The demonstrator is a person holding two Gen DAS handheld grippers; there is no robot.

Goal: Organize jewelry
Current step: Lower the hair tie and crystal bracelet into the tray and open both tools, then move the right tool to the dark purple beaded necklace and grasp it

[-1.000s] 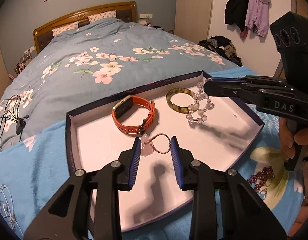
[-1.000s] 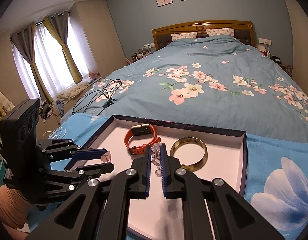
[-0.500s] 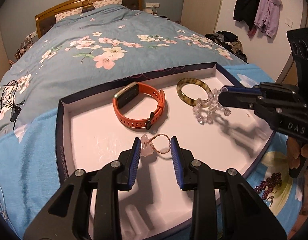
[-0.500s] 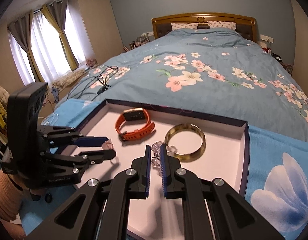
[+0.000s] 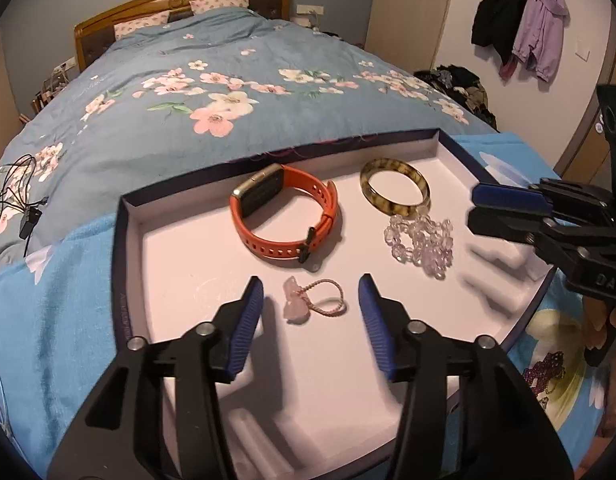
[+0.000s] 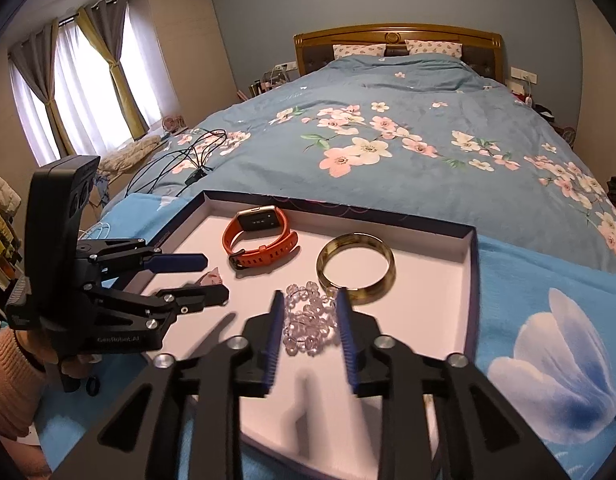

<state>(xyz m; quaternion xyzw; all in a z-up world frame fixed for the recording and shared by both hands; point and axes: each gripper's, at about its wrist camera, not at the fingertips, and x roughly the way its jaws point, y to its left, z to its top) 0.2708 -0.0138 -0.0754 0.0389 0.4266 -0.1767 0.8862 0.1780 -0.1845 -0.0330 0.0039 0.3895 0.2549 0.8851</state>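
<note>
Left tongs (image 5: 311, 300) spread wide, having just been opening, with the pink charm bracelet (image 5: 308, 302) lying loose on the tray floor between the blue pads, touched by neither. Right tongs (image 6: 309, 322) likewise parted after just opening, straddling the clear bead bracelet (image 6: 308, 320), which rests on the tray and looks free of both pads.

Both pieces down inside the white-lined tray (image 5: 124, 240) at the near end of the bed (image 6: 387, 120). Bead bracelet just beside, perhaps touching, the tortoiseshell bangle (image 5: 393, 192) at far right. Orange smartwatch (image 5: 286, 216) standing on edge at far centre, apart from the rest. Charm bracelet near centre, in front of the watch. Off the tray at near right, a dark red beaded piece (image 5: 543, 368) lying on the blue floral cloth (image 6: 547, 320), apparently not yet put away.

Risks from here, as judgement only: thin cord of the charm bracelet snagging on a ribbed pad during withdrawal and being dragged out of place; beads catching on the right tongs in the same way and knocking the bangle; tray on soft bedding rather than a firm surface, so any press on its rim liable to tip it and set the watch or bangle rolling.
</note>
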